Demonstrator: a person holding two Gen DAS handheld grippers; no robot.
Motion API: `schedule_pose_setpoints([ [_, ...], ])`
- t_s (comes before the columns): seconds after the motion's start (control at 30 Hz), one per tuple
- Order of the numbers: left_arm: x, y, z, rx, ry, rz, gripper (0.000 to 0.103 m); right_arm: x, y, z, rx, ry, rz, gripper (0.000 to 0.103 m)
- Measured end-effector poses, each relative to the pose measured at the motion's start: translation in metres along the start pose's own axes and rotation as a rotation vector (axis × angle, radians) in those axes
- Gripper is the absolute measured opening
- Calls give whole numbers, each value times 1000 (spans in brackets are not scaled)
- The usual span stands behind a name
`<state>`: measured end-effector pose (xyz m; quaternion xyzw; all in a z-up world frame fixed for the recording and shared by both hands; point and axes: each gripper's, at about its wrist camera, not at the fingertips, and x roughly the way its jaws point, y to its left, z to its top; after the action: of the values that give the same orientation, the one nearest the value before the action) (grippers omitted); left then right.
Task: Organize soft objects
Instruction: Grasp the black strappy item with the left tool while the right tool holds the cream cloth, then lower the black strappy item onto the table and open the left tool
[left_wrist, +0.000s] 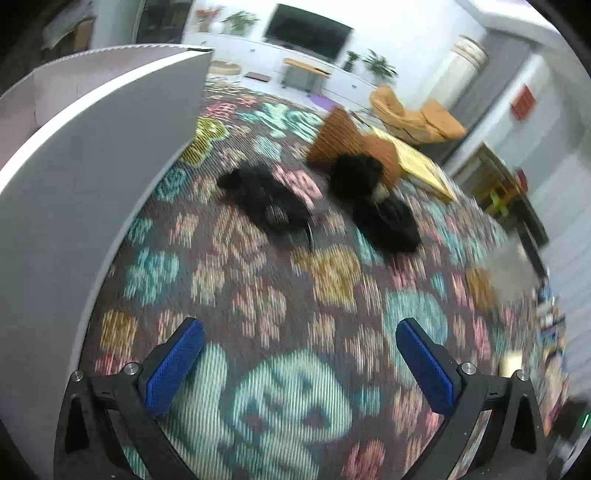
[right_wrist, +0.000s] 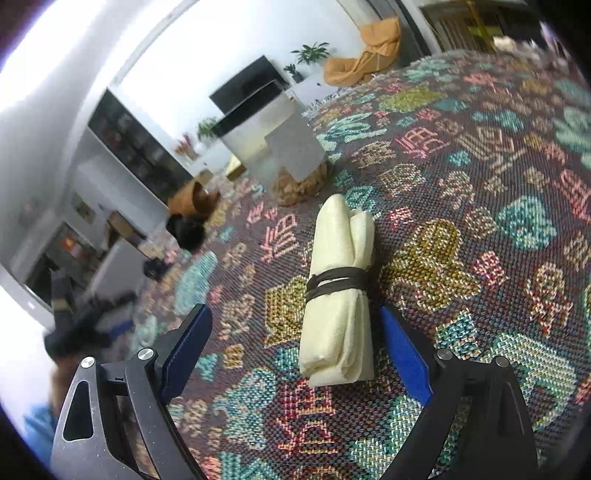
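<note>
Right wrist: right gripper (right_wrist: 295, 339) wide open, empty, straddling cream cloth roll (right_wrist: 338, 291); band (right_wrist: 334, 282) may slip. Left gripper (left_wrist: 300, 363) open, empty; blurred.

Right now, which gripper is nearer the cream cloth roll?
Right. The right gripper is open around the cream cloth roll; the left gripper hovers open over bare rug, roll not in its view.

Coarse woven rug (right_wrist: 461, 229), smooth matt cream cloth roll (right_wrist: 340, 291), seemingly fuzzy black plush toys (left_wrist: 266, 199).

Left hand-held gripper (left_wrist: 300, 363) spread wide; right hand-held gripper (right_wrist: 295, 345) likewise, angled down.
</note>
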<state>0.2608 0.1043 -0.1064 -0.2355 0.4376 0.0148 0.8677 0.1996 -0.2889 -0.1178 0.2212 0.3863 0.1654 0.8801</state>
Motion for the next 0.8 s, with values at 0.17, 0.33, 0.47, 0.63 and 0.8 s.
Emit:
schedule_pose_setpoints([
  [0.17,33,1,44,-84,-15,49,102,0,-6,0,19,-8,16,92],
  [0.33,63,-6,69,-31,-55,169,100,0,-3,-1,3,-4,-2,92],
  [0.47,72,-22,68,177,-74,270,41,1,-2,1,5,-6,-6,92],
  [0.63,54,-36,37,290,-44,164,40,4,0,1,-3,-4,-20,92],
  [0.8,13,-86,-42,543,43,-48,41,4,-1,2,-1,-5,-17,92],
])
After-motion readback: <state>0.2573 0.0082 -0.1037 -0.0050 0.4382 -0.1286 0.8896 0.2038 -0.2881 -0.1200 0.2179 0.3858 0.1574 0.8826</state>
